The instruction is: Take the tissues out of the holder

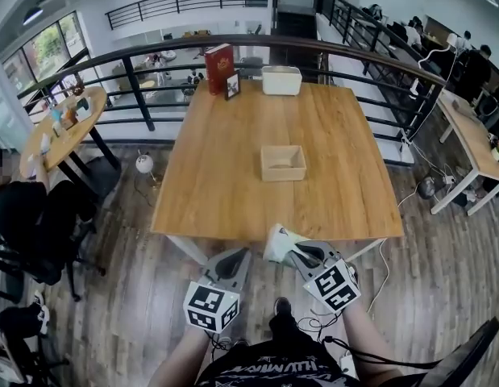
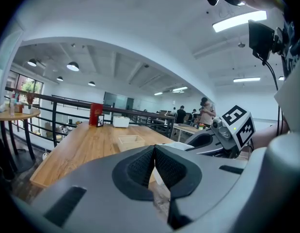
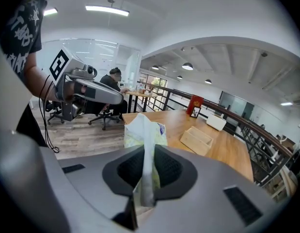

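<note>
Tissues (image 3: 145, 130), a soft white and pale green pack, hang pinched by a fold in your right gripper (image 3: 149, 155), whose jaws are clamped on it. The pack sits at the near edge of the table, well apart from the holder.

Around you is a bright open mezzanine with white ceilings and strip lights. A wood-plank floor (image 1: 136, 289) runs under everything, and a dark curved railing (image 1: 136, 55) passes behind the table's far end. To your right, people sit at desks (image 1: 473, 139). To your left stand a round table (image 1: 65, 127) and dark office chairs (image 1: 39, 224).

The long wooden table (image 1: 225, 184) is mostly bare. At its far end stand a white box (image 1: 281, 80), a red box (image 1: 219, 68) and a small picture frame (image 1: 232, 85). The wooden holder (image 1: 281, 173) sits near the middle, its open top showing only wood inside.

Your left gripper (image 2: 154, 164) is beside the right one, jaws pressed together with nothing between them.
</note>
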`<state>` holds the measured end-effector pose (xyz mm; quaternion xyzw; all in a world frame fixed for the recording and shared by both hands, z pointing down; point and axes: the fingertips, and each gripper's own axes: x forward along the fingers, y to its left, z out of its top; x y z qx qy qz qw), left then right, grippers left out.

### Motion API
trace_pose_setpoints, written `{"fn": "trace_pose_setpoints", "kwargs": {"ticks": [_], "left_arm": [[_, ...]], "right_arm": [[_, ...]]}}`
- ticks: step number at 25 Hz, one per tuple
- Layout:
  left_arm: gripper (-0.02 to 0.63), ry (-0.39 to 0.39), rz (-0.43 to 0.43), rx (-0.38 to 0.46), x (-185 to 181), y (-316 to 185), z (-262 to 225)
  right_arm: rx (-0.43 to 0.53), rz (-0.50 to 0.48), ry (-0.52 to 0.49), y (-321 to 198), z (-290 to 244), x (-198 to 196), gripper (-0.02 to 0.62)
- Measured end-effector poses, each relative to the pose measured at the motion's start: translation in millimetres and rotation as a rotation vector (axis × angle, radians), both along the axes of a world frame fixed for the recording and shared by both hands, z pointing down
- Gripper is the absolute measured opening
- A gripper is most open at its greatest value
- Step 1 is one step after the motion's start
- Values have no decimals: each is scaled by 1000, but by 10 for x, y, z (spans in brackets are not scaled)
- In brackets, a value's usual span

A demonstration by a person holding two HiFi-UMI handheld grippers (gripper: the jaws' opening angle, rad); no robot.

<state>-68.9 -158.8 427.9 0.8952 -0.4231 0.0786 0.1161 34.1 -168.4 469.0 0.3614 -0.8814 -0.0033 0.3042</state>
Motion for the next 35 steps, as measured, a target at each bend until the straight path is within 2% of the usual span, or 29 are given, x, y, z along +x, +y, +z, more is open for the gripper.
{"fn": "trace_pose_setpoints", "kwargs": {"ticks": [10,20,35], "left_arm": [[14,23,92,31,-285,821,-133],[14,41,148,46,-500,1479,-188],[14,44,166,25,-609,1855,-85]], "right_arm": [[20,109,18,911,-106,-236,50],[33,142,42,1600,-130,-508,46],[32,129,68,2015,-44,-650,43]]}}
